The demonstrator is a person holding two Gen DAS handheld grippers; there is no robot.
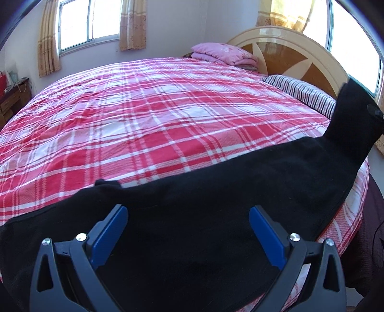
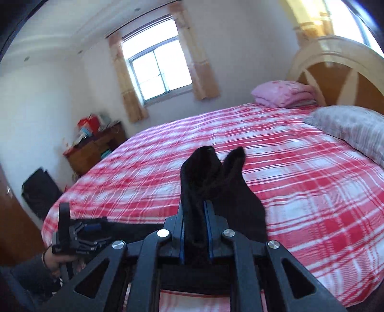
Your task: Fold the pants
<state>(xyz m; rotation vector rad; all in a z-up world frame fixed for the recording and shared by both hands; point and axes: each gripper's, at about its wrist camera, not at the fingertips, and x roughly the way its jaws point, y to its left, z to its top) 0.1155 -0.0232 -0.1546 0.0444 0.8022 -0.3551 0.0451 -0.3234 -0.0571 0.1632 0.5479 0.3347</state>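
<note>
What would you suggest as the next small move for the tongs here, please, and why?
Probably carry the right tongs, shut on the lifted end of the black fabric pants, across toward the other end to lay a fold. The rest of the pants lies stretched flat along the near edge of the red plaid bedsheet, and the left tongs hang open above it, gripping nothing.

bright daylight from blown-out windows [image 1: 88, 21]; right view motion-blurred, edges warped.

Bed [image 1: 144, 115] in red plaid sheet, black pants [image 1: 216, 192] along near edge, striped pillow [image 1: 304, 92], folded pink blanket [image 1: 223, 54]
</note>
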